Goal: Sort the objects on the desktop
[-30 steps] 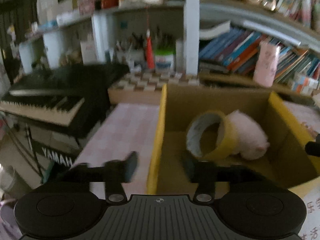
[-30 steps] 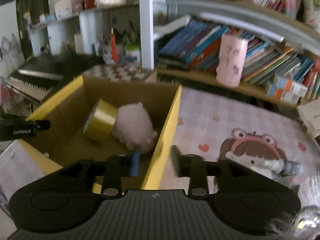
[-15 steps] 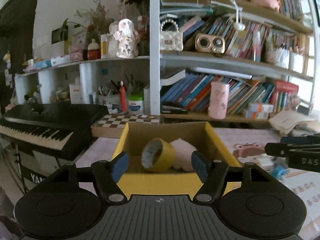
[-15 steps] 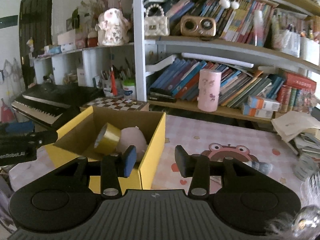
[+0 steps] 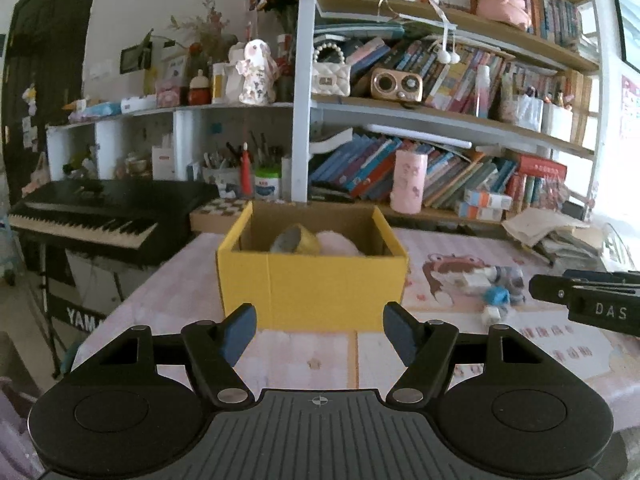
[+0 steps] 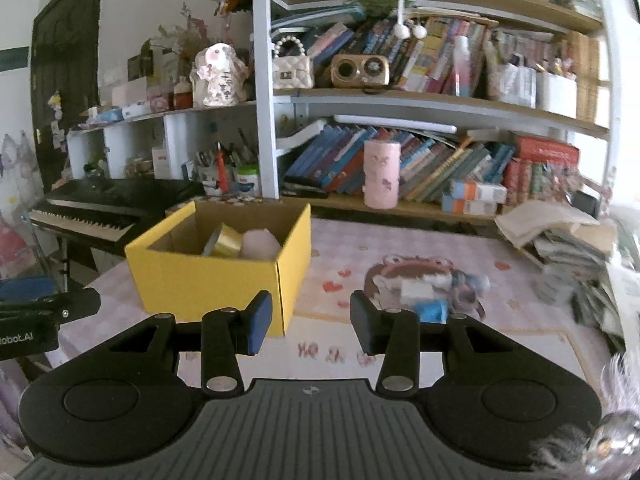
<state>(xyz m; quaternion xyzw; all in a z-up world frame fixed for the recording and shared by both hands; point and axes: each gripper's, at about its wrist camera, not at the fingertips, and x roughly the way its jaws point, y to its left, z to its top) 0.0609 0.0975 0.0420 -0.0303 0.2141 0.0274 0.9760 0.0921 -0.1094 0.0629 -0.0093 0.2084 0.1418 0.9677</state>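
A yellow cardboard box point(image 5: 312, 292) point(image 6: 208, 280) stands on the pink patterned table point(image 5: 312, 360). Inside it lie a yellow tape roll point(image 5: 296, 240) point(image 6: 224, 245) and a pink plush ball point(image 5: 338, 243) point(image 6: 260, 245). My left gripper point(image 5: 319, 334) is open and holds nothing, in front of the box and clear of its near wall. My right gripper point(image 6: 311, 322) is open too, narrower, off the box's right front corner. Several small loose items point(image 5: 492, 280) point(image 6: 432, 292), white, blue and grey, lie on a cartoon mat to the right of the box.
A black keyboard piano point(image 5: 92, 216) stands left of the table. Behind the box are a checkered board point(image 5: 220, 210), a pink cup point(image 5: 408, 182) and a packed bookshelf point(image 6: 440, 92). A pile of papers point(image 6: 568, 248) sits at the far right.
Both grippers have pulled back from over the box to in front of it, so the whole box now shows. The left jaws have spread wider. The tape and plush stay in the box.
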